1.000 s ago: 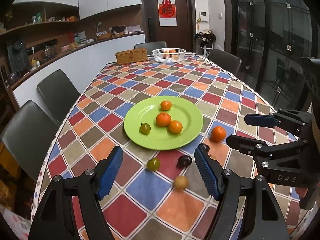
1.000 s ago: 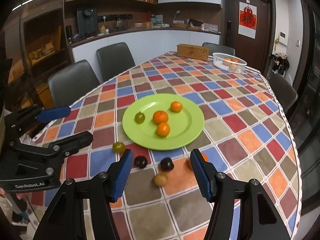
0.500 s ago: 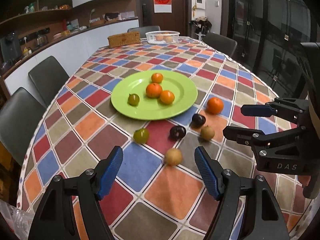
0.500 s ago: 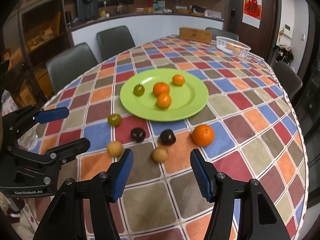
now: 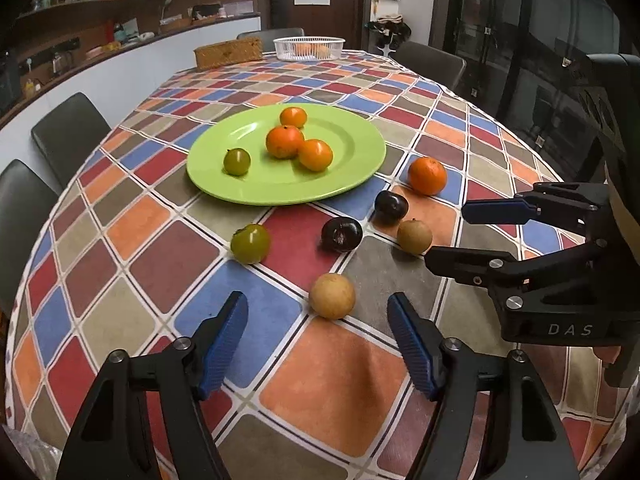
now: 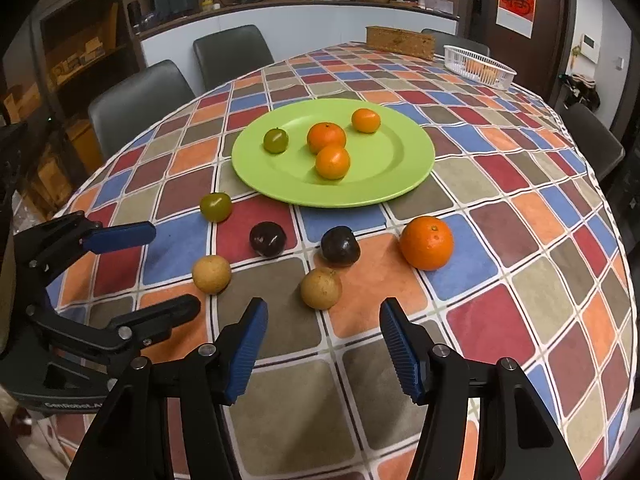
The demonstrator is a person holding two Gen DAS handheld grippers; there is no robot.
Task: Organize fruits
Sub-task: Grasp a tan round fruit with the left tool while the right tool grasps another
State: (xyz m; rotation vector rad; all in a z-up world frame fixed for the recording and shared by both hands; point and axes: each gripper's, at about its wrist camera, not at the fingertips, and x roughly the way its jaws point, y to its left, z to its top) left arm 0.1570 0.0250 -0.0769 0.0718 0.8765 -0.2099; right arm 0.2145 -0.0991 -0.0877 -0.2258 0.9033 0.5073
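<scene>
Left wrist view alone: glass doors along table's (image 5: 460,128) right edge | right wrist view alone: shelving past left edge | green plate (image 5: 360,168) mid-table: three oranges, one green fruit | near edge: loose orange (image 6: 427,243), six smaller fruits | left gripper (image 5: 318,320) jaws just narrowed, apart, empty, tan fruit (image 5: 332,296) just ahead | right gripper (image 6: 323,322) apart, empty.

Plate (image 5: 352,184) mid-table (image 5: 328,364) with four fruits on it, six fruits on the cloth before it, basket (image 5: 309,47) and box (image 5: 228,53) at far end
</scene>
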